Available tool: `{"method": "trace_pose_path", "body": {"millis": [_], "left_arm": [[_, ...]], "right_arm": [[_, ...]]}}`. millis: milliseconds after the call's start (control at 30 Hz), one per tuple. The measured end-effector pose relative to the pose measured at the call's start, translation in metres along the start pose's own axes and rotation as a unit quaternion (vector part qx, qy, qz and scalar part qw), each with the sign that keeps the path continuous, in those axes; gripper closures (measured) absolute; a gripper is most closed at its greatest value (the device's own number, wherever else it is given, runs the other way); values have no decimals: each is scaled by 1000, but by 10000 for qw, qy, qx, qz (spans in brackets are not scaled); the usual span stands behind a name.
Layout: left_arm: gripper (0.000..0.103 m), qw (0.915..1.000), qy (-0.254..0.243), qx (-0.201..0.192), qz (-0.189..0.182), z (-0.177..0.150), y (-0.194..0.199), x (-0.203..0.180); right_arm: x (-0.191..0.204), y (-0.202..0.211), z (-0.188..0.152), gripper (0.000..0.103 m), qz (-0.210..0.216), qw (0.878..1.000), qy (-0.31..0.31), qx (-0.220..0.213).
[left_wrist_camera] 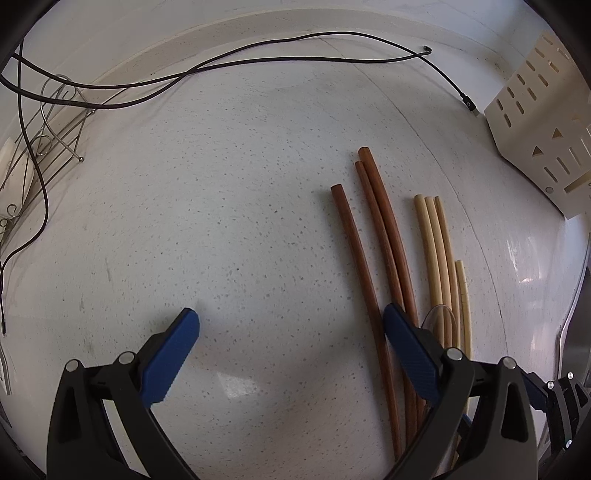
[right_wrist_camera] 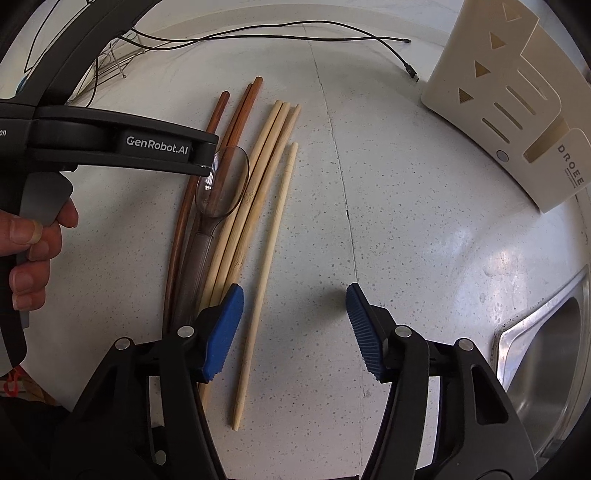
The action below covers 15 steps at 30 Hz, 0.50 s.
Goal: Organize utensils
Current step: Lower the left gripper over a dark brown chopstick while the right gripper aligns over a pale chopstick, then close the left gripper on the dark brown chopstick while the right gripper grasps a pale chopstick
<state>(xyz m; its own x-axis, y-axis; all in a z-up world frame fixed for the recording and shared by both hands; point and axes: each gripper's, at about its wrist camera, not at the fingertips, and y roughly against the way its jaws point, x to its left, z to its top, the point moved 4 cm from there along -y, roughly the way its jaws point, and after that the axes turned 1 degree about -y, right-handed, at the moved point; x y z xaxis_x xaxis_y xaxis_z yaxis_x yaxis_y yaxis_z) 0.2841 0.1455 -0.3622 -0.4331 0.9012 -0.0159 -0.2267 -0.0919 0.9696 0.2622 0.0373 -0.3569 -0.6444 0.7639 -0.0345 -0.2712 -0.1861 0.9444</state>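
Observation:
Three dark brown chopsticks [left_wrist_camera: 373,243] [right_wrist_camera: 236,118] lie on the speckled white counter beside several pale bamboo chopsticks [left_wrist_camera: 439,251] [right_wrist_camera: 266,155]. A clear plastic spoon [right_wrist_camera: 218,188] rests on top of them, faintly seen in the left wrist view [left_wrist_camera: 439,317]. A cream utensil holder [left_wrist_camera: 539,125] [right_wrist_camera: 517,103] with slots stands at the right. My left gripper [left_wrist_camera: 291,328] is open and empty, left of the brown chopsticks. My right gripper [right_wrist_camera: 295,317] is open and empty, low over the single bamboo chopstick [right_wrist_camera: 269,258].
Black cables [left_wrist_camera: 221,66] [right_wrist_camera: 295,33] run along the back of the counter. A wire rack [left_wrist_camera: 48,136] stands at the far left. A steel sink [right_wrist_camera: 543,354] lies at the right edge. The left gripper's body [right_wrist_camera: 110,147] and a hand cross the right wrist view.

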Motion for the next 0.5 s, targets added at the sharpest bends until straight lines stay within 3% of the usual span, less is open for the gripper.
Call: {"method": "trace_pose_path", "body": {"millis": [100,300,400,500], "left_arm": [[5,10000,-37,43,-13,0,0,-2],[9,9999,-66,124,-30,1,0,-1],[16,9999,-101,112,-37,2,3,-2],[21,9998,-189,103,-56,3,3,-2]], "right_arm": [[3,2,4,72,8,10000,89,42],[7,2,6,85,14,9998,196,86],[3,1,6,96,10,9998,162,107],[2,1,5,98,52,9997,166,155]]}}
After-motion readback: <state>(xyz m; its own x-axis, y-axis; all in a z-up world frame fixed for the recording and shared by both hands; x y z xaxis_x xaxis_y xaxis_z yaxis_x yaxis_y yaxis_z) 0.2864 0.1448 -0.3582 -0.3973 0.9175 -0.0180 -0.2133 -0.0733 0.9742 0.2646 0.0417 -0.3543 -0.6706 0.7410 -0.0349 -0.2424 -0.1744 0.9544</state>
